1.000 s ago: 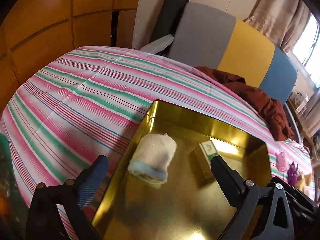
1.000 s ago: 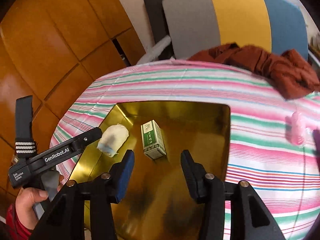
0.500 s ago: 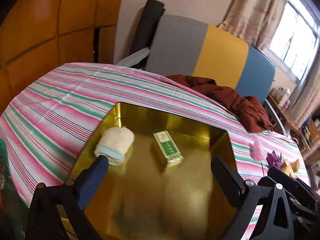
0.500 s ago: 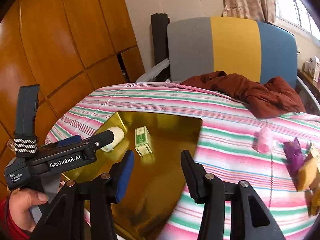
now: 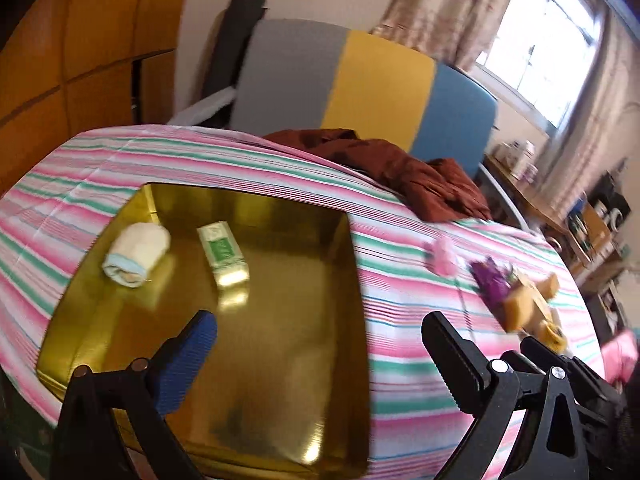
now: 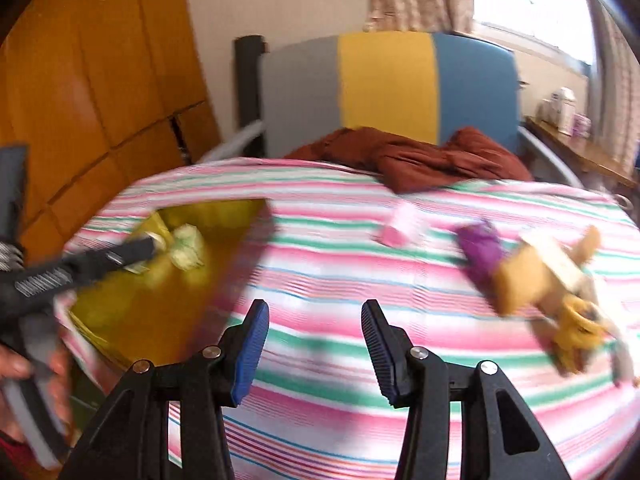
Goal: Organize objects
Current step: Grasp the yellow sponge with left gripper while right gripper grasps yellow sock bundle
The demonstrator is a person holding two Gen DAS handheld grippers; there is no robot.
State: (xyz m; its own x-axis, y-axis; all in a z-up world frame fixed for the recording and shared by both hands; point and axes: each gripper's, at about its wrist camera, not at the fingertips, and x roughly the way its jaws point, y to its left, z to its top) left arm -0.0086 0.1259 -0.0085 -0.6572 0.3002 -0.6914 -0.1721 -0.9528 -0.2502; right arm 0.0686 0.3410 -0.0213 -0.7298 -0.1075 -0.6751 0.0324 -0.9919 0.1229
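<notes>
A gold tray (image 5: 280, 360) lies on the striped cloth and holds a rolled cream towel (image 5: 136, 250) and a green-and-white box (image 5: 222, 250). My left gripper (image 5: 320, 334) is open and empty above the tray's near right part. My right gripper (image 6: 314, 322) is open and empty above the cloth, right of the tray (image 6: 152, 304). On the cloth to the right lie a pink item (image 6: 400, 226), a purple item (image 6: 478, 248) and a tan box (image 6: 536, 276) with yellow pieces (image 6: 576, 332). The right wrist view is blurred.
A crumpled dark red cloth (image 5: 400, 168) lies at the table's far edge, against a grey, yellow and blue chair back (image 5: 376, 84). Wooden panels (image 6: 100, 92) stand at the left. A cluttered side shelf (image 5: 588, 224) is at the far right.
Both grippers have swung to the right and back from the tray. The loose items on the right of the cloth have come into view. Both grippers stay open.
</notes>
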